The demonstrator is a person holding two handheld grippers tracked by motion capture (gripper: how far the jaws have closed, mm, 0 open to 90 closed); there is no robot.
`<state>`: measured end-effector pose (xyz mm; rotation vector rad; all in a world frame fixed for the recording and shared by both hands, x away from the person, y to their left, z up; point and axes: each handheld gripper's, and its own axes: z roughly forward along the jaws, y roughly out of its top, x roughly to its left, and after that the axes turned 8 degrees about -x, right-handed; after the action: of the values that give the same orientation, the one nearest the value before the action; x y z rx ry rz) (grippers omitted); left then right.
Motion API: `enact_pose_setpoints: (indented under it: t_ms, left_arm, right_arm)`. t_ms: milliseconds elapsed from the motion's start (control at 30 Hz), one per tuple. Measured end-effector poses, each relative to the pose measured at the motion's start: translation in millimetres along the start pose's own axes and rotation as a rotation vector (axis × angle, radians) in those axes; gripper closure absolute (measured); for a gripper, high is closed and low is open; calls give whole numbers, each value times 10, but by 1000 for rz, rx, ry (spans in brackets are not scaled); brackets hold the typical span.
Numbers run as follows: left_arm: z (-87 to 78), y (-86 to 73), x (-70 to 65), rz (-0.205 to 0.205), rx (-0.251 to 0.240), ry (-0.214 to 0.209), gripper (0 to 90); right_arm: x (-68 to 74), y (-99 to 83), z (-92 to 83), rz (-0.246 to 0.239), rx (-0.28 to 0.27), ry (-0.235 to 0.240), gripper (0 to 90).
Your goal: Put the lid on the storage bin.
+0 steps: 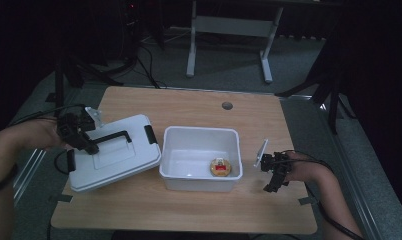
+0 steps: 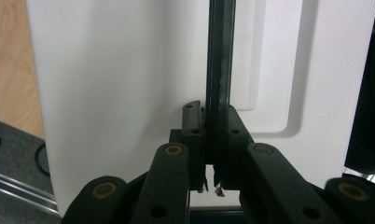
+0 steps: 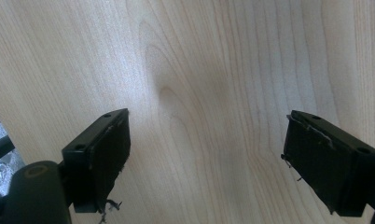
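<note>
A white lid (image 1: 114,159) with a black handle (image 1: 111,136) hangs tilted over the left part of the table, beside the open white bin (image 1: 199,131). My left gripper (image 1: 91,148) is shut on the handle (image 2: 220,70), with the jaws pinched on the thin black bar in front of the lid's white top (image 2: 120,93). Black latches sit at the lid's ends. A round yellow and red item (image 1: 220,167) lies in the bin's front right corner. My right gripper (image 1: 271,187) stands open right of the bin, jaws wide apart (image 3: 206,154) over bare wood (image 3: 199,70).
The wooden table (image 1: 189,210) has a round cable hole (image 1: 227,105) near its far edge. A desk frame (image 1: 229,30) and stands are on the dark floor behind. Bare wood shows along the table's front and far sides.
</note>
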<state>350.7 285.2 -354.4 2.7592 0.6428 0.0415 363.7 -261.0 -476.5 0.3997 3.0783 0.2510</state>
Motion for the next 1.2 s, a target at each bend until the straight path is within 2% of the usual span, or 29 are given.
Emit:
enact_pose_setpoints:
  t_ms: [100,200,567,700,867,933,967,1033,1200]
  left_arm:
    - [-21,84,-17,12,-5,18,832]
    - [-38,168,-28,15,-20,12,832]
    - [33,628,-121,109,-28,-32,832]
    - [86,785,-145,132,-35,-46,832]
    - [137,967,-176,169,-27,-61,832]
    - [146,993,-181,164,-25,-65,833]
    - [182,1087,-205,183,-15,-64,832]
    - [199,1171,-234,200,-4,-68,833]
    - [208,1392,-273,243,-38,-83,832]
  right_arm:
    - [5,1,-4,-1,-2,0,144]
    - [7,-6,-10,1,-5,0,144]
    - [11,-27,-13,2,-5,-3,144]
    - [13,-37,-16,3,-8,-2,144]
    - [13,-60,-19,4,-4,-2,144]
    - [11,-65,-20,6,-5,-3,144]
    - [17,-75,-24,8,-7,-3,144]
    - [27,-82,-21,9,-6,0,144]
    - [33,-120,-17,12,-4,0,144]
